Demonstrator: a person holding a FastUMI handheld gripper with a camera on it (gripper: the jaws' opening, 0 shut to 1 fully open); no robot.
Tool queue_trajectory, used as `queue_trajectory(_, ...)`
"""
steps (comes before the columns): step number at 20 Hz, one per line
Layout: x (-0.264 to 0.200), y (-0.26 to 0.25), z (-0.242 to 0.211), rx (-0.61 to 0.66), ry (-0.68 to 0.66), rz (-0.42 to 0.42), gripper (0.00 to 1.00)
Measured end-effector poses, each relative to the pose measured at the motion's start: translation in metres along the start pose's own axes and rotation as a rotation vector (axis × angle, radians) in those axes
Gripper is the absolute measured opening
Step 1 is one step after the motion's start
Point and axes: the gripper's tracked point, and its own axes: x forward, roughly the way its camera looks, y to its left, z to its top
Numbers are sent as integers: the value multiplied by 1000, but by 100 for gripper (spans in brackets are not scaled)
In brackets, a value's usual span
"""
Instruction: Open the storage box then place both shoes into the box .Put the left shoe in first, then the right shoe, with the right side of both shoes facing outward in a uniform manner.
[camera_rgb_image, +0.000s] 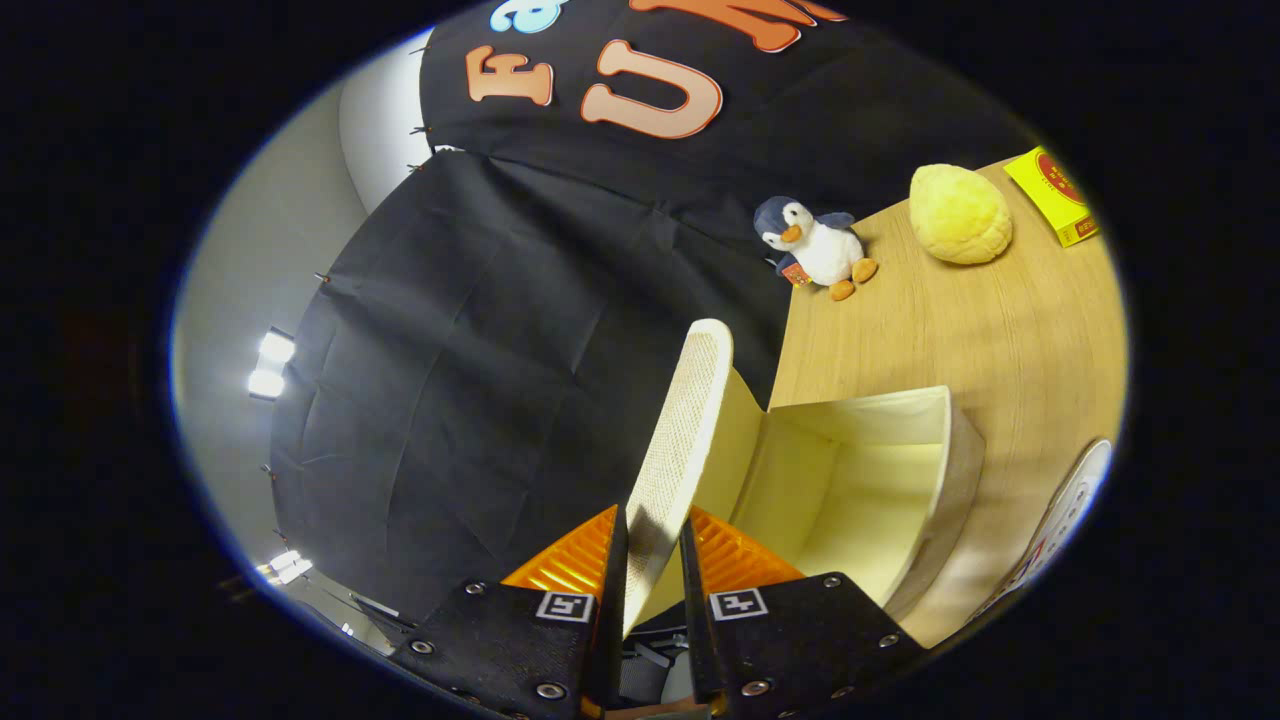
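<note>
My gripper (652, 545) is shut on the lid (685, 430) of the cream storage box (900, 470); both fingers press on the lid's near edge. The lid, with a woven textured face, stands swung up and extends ahead from between the fingers. Just right of the lid the box lies open, its pale inside bare. A white shoe (1060, 525) shows partly beyond the box on the wooden table (960, 330), to the right of the fingers.
A plush penguin (815, 245) sits at the table's far edge by the black cloth wall. A yellow round plush (960, 212) and a yellow carton (1055, 195) lie further along the table beyond the box. Bright lamps (270, 365) shine off to the left.
</note>
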Motion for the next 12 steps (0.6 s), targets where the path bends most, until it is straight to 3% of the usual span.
queue_trajectory(4,24,29,-4,-30,6,22,20)
queue_trajectory(12,108,72,-25,-93,66,-7,19)
